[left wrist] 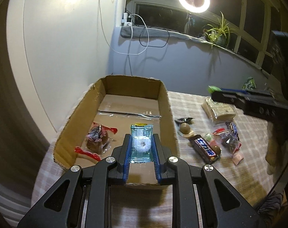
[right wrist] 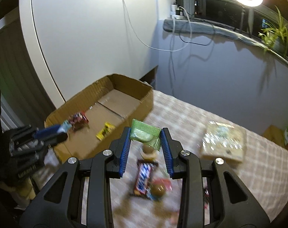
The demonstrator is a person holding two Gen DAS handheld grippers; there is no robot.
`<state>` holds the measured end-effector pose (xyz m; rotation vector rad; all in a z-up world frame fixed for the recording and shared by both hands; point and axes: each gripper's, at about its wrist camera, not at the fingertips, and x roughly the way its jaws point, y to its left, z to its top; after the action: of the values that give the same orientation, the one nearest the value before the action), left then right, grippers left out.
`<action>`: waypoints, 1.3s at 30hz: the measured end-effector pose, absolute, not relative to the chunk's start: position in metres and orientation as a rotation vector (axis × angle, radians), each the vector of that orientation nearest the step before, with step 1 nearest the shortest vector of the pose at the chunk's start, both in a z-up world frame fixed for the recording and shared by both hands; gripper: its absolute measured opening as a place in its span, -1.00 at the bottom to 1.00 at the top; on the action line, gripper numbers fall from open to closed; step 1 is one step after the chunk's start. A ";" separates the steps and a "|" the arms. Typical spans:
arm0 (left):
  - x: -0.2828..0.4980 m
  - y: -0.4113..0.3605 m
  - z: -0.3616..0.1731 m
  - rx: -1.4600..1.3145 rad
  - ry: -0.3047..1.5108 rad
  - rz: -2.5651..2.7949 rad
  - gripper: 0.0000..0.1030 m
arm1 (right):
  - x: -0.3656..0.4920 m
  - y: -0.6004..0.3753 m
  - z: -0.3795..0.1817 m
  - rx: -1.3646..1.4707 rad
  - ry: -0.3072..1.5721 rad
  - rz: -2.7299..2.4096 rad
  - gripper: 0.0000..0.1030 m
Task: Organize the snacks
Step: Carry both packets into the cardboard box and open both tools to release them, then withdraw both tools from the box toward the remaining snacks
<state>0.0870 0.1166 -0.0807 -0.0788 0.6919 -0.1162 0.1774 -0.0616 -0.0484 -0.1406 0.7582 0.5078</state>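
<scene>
Left tongs [left wrist: 142,142] gripping teal packet [left wrist: 142,133] over box [left wrist: 73,117] (level), right tongs [right wrist: 146,142] pinching green packet [right wrist: 144,134]

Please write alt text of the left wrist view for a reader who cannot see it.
The left gripper holds a clear blue packet with a white ring candy over an open cardboard box that already contains a red-ended wrapped snack. More snacks, including a Snickers bar, lie on the checked tablecloth to the right.

Teal packet [left wrist: 142,142] with white ring candy, upright over open cardboard box [left wrist: 163,102]; green packet [right wrist: 145,135] tilted, aloft; Snickers bar [right wrist: 143,178] flat on table.
</scene>
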 end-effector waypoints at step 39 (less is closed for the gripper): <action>0.098 0.135 -0.093 -0.112 0.711 -0.118 -0.18 | 0.239 0.034 -0.078 -0.199 0.800 0.589 0.57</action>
<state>0.0982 0.1346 -0.0929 -0.1117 0.7108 -0.1176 0.2391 0.0339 -0.0779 -0.1990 0.8001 0.5887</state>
